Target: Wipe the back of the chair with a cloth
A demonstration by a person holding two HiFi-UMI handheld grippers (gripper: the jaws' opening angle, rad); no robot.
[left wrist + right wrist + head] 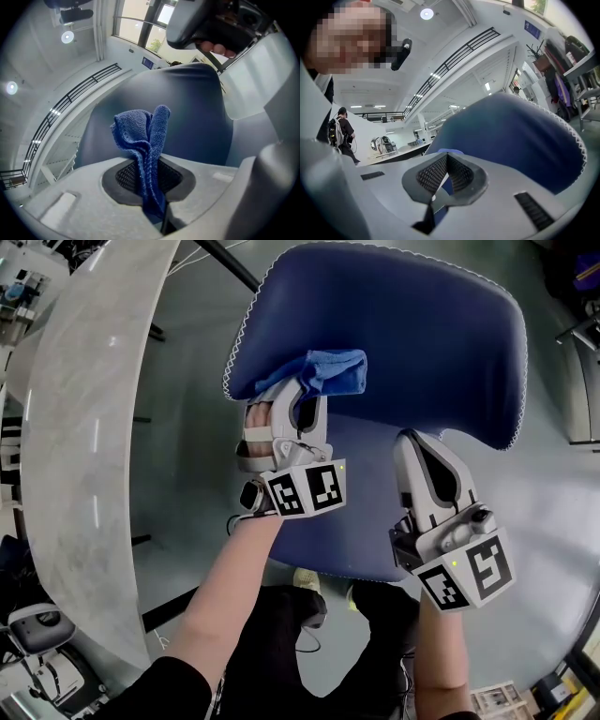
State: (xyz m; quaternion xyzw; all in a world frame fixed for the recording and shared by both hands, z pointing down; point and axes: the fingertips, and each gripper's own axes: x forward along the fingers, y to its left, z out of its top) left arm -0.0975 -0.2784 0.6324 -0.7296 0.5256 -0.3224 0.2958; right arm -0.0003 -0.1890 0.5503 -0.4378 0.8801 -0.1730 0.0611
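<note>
The chair's blue padded back [422, 343] with white stitching fills the upper head view. My left gripper [300, 395] is shut on a blue cloth [336, 371] and holds it against the left part of the back, near its edge. In the left gripper view the cloth [143, 140] stands up crumpled from between the jaws, with the chair back [197, 108] just behind it. My right gripper [417, 442] is shut on nothing and sits at the back's lower edge, to the right of the left one. The right gripper view looks along the chair back [520, 136].
A long curved pale marble-look table [84, 427] runs down the left side. The chair's seat [328, 540] lies below the grippers, over my legs and shoes. Grey floor surrounds the chair. A person with a backpack [340, 129] stands far off in the hall.
</note>
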